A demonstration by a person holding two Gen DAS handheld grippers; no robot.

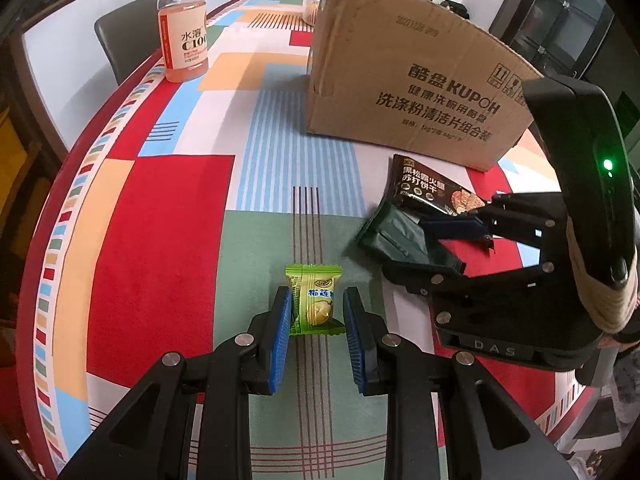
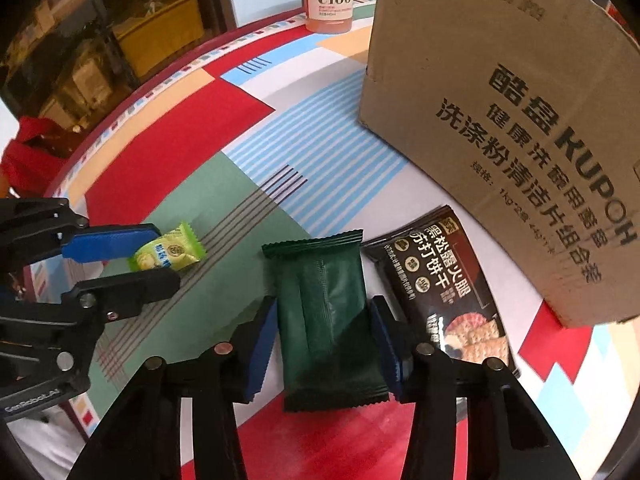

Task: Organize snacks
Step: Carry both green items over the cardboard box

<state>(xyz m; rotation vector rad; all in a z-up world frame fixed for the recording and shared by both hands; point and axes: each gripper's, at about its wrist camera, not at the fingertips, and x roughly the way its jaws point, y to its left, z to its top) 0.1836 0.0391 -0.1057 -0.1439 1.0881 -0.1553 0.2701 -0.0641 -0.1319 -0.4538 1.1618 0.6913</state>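
Left tongs (image 1: 316, 320) are standing apart around the small green candy (image 1: 314, 304) on the table (image 1: 160, 240), not squeezing yet. Right tongs (image 2: 324, 344) are sitting apart beside the dark green packet (image 2: 324, 320), maybe just touching. Both should squeeze gently at the middle, then lift toward the cardboard box (image 2: 500, 120).

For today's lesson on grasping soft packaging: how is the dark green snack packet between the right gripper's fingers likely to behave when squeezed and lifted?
The dark green packet is a crimp-sealed film pouch, so it will probably dent and flex rather than stay stiff. Its smooth, shiny film may slip against the right gripper, though the ribbed blue pads should help. It looks flat and light, unlikely to roll.
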